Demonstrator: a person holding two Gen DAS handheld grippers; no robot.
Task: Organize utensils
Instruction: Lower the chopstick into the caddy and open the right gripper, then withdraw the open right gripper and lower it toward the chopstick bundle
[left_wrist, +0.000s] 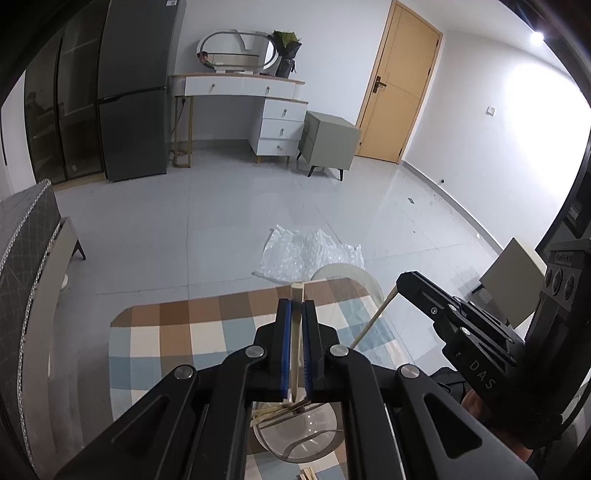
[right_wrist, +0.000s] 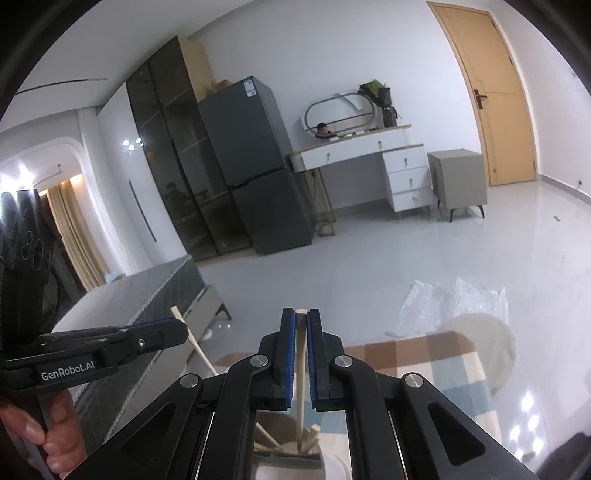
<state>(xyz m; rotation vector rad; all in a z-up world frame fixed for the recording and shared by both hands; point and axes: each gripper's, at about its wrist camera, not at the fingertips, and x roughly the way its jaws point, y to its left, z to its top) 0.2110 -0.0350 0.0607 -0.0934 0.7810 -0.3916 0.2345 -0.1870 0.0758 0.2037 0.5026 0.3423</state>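
1. A worktop (left_wrist: 166, 332) covered in a checked cloth of brown, blue and cream squares stands over a pale tiled floor (left_wrist: 221, 221), with crumpled clear plastic wrap (left_wrist: 306, 254) lying on the floor just beyond its far edge.
2. A clear glass cup (left_wrist: 295, 439) sits on the worktop below both grippers, with several pale wooden sticks leaning inside it.
3. The left gripper (left_wrist: 296, 306) has its jaws closed tight on a flat wooden stick (left_wrist: 295, 332), whose lower end reaches down toward the cup.
4. The right gripper (right_wrist: 301, 314) likewise has its jaws clamped on a thin wooden utensil (right_wrist: 302, 373), its lower end down in the cup among the others.
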